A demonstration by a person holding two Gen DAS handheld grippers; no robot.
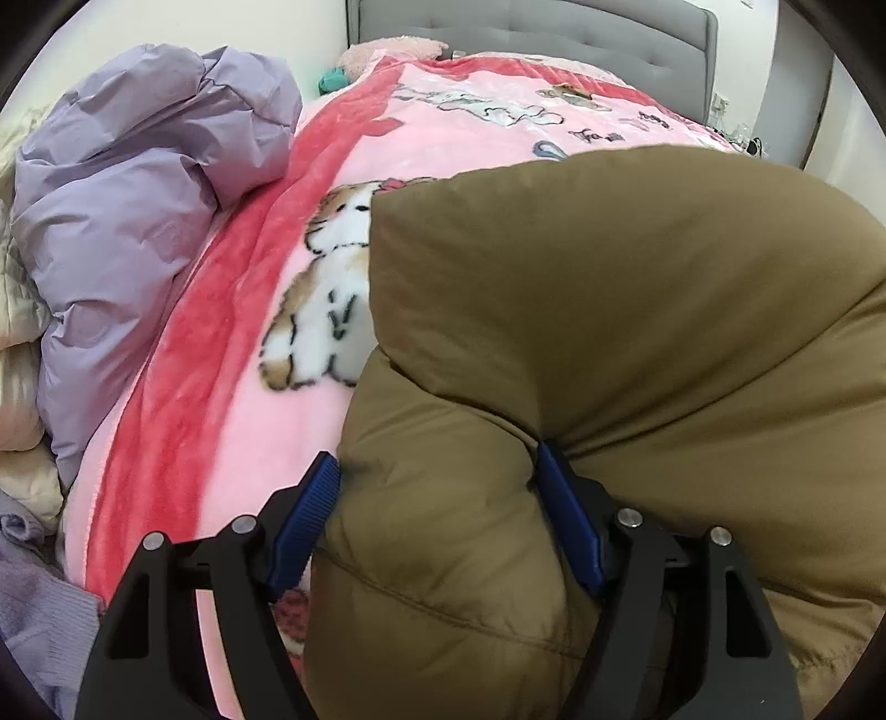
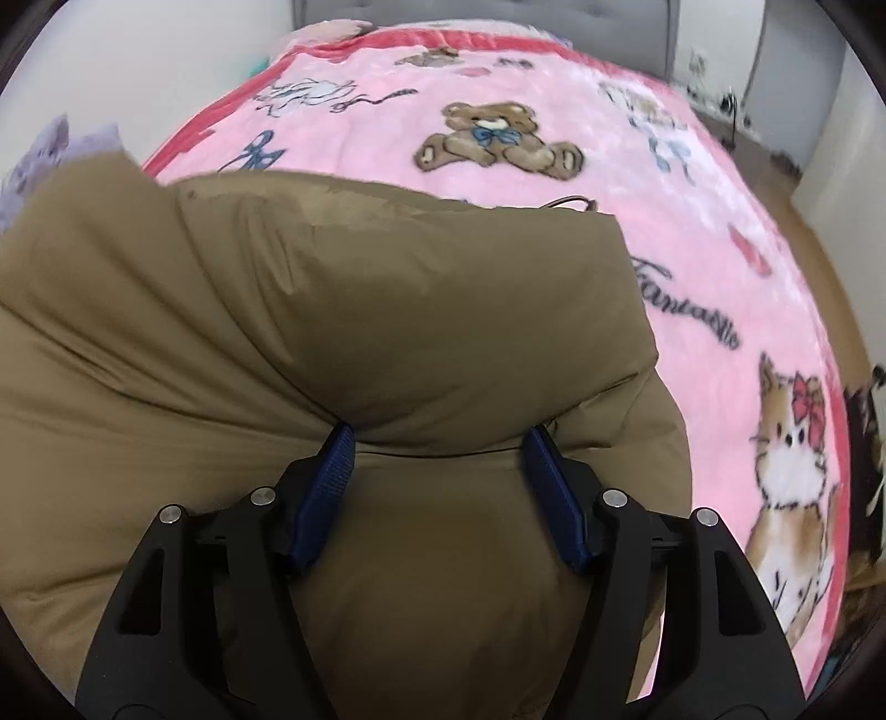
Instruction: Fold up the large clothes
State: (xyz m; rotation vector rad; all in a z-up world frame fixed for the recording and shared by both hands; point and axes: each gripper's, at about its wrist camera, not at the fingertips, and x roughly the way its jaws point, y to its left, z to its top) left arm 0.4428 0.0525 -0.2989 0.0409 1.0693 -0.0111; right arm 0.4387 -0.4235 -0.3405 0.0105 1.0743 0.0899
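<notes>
A puffy brown padded jacket [image 1: 609, 310] lies folded over on the pink blanket [image 1: 443, 144]; it also fills the lower left of the right wrist view [image 2: 332, 310]. My left gripper [image 1: 437, 471] has its blue pads on either side of a thick fold at the jacket's left end and squeezes it. My right gripper [image 2: 440, 443] has its blue pads around a thick fold at the jacket's right end. The jacket's underside and the parts behind the fingers are hidden.
A lilac puffer jacket [image 1: 138, 183] and cream and lilac clothes [image 1: 22, 387] are heaped at the bed's left side. The pink blanket [image 2: 609, 183] with bear and cat prints covers the bed. A grey headboard [image 1: 526, 33] stands at the far end.
</notes>
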